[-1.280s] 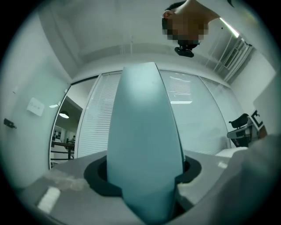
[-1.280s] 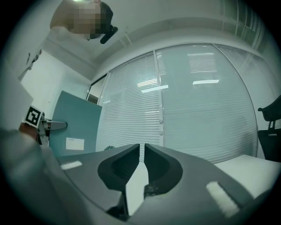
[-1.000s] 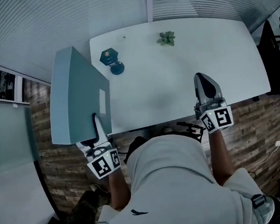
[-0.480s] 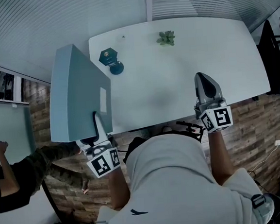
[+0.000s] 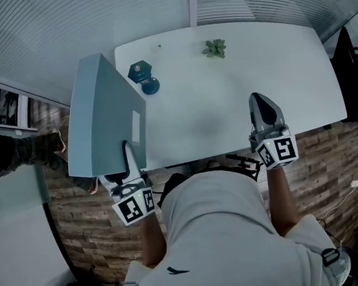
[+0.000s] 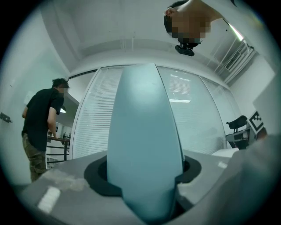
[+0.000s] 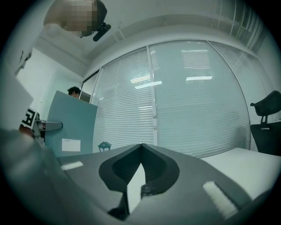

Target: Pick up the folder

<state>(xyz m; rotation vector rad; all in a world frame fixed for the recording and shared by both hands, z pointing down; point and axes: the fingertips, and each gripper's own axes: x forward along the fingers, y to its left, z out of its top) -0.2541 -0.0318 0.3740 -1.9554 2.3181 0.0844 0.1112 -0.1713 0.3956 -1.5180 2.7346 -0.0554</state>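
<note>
1. Table [image 5: 225, 104]: pale top, filling the far half of the scene.
2. Folder [image 5: 99, 121]: blue-grey, upright at the table's left edge, with its white label facing right.
3. Left gripper [image 5: 129, 159]: jaws grasping the folder's near edge.
4. Right gripper [image 5: 261, 104]: jaws clenched on nothing, at the table's near right.
5. Ornament [image 5: 142, 74]: teal, far left, just right of the folder.
6. Plant [image 5: 214, 48]: small, far centre.

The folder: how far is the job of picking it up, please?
Done: the left gripper is clamped on the folder, which stands upright at the left edge of the table. In hand: the lift; its bottom edge is hidden, so I cannot tell whether it is clear of the table. Left: probably carrying it clear. The right gripper is shut and empty.
</note>
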